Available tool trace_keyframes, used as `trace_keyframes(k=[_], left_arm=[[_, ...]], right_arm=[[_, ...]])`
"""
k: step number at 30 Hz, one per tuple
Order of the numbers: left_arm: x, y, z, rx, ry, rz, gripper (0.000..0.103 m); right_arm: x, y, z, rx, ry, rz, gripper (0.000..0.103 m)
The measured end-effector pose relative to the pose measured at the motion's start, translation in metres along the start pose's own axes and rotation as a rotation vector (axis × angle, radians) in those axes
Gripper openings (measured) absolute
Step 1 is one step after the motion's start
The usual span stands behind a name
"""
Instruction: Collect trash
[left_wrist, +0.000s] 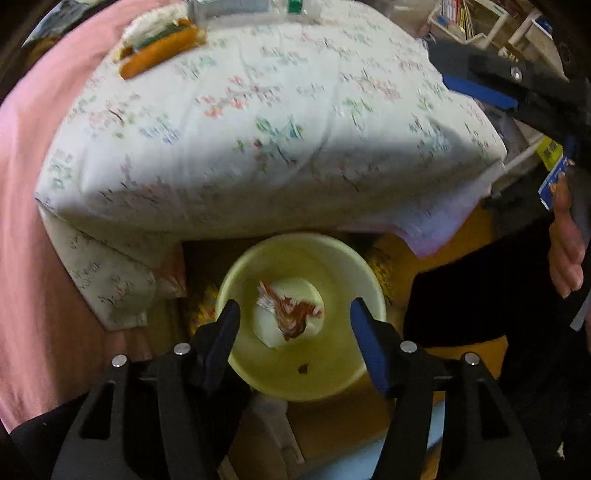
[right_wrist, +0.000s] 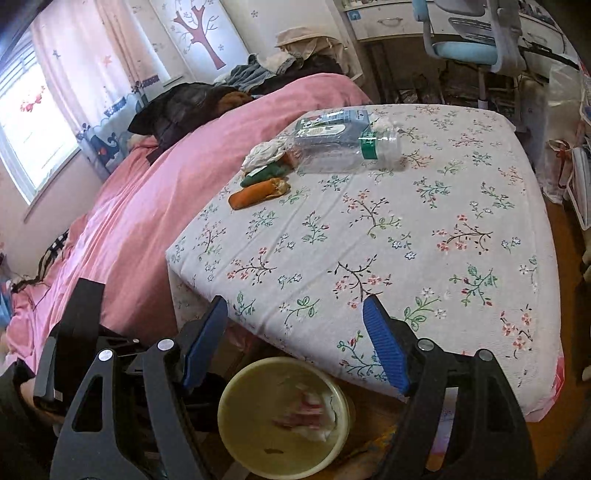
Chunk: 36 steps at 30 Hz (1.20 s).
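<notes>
Left wrist view looks almost straight down into your pale yellow round plastic bin, which stands on the floor at the foot of the bed; a crumpled red-and-white wrapper lies on a white sheet at its bottom, with a small dark scrap on the inner wall nearer you. Your left gripper hangs over the bin's mouth with its fingers spread and nothing between them. Your right gripper also stands wide apart and empty, above the bin's rim and the edge of the white floral-print mattress cover. Farther back on that cover, the remaining trash sits in a cluster: a clear plastic bottle with a green band lying on its side, a dark rectangular packet behind it, a crumpled white paper wad, a green wrapper and an orange tube-shaped wrapper. A pink blanket covers the bed beside them.
</notes>
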<state>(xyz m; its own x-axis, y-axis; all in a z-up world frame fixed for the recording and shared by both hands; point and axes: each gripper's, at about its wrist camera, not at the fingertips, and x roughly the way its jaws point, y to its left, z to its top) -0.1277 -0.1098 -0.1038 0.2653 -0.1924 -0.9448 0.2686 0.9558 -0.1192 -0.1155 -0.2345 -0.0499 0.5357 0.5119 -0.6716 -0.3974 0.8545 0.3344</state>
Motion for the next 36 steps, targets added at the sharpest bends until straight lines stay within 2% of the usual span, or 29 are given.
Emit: trace_keyframes(k=[4, 6, 9, 15, 21, 26, 36], left_arm=[[-0.019, 0.003, 0.005, -0.014, -0.158, 0.105, 0.072], [-0.028, 0.002, 0.007, -0.017, -0.245, 0.168, 0.075], [-0.034, 0.002, 0.007, -0.003, -0.308, 0.246, 0.075], [-0.042, 0.013, 0.016, -0.038, -0.375, 0.334, 0.084], [-0.047, 0.025, 0.017, -0.120, -0.400, 0.343, 0.087], [-0.051, 0.034, 0.016, -0.173, -0.410, 0.313, 0.088], [-0.049, 0.033, 0.016, -0.168, -0.403, 0.300, 0.089]], right_arm=[[0.005, -0.001, 0.000, 0.016, -0.007, -0.010, 0.074], [0.006, -0.001, -0.001, 0.015, -0.006, -0.018, 0.074], [0.008, -0.001, -0.001, 0.014, -0.004, -0.026, 0.074], [0.010, -0.002, 0.000, 0.018, -0.012, -0.045, 0.074], [0.012, -0.005, 0.000, 0.024, -0.016, -0.067, 0.074], [0.018, -0.001, 0.000, 0.002, -0.006, -0.092, 0.074], [0.026, 0.010, -0.004, -0.057, 0.017, -0.124, 0.075]])
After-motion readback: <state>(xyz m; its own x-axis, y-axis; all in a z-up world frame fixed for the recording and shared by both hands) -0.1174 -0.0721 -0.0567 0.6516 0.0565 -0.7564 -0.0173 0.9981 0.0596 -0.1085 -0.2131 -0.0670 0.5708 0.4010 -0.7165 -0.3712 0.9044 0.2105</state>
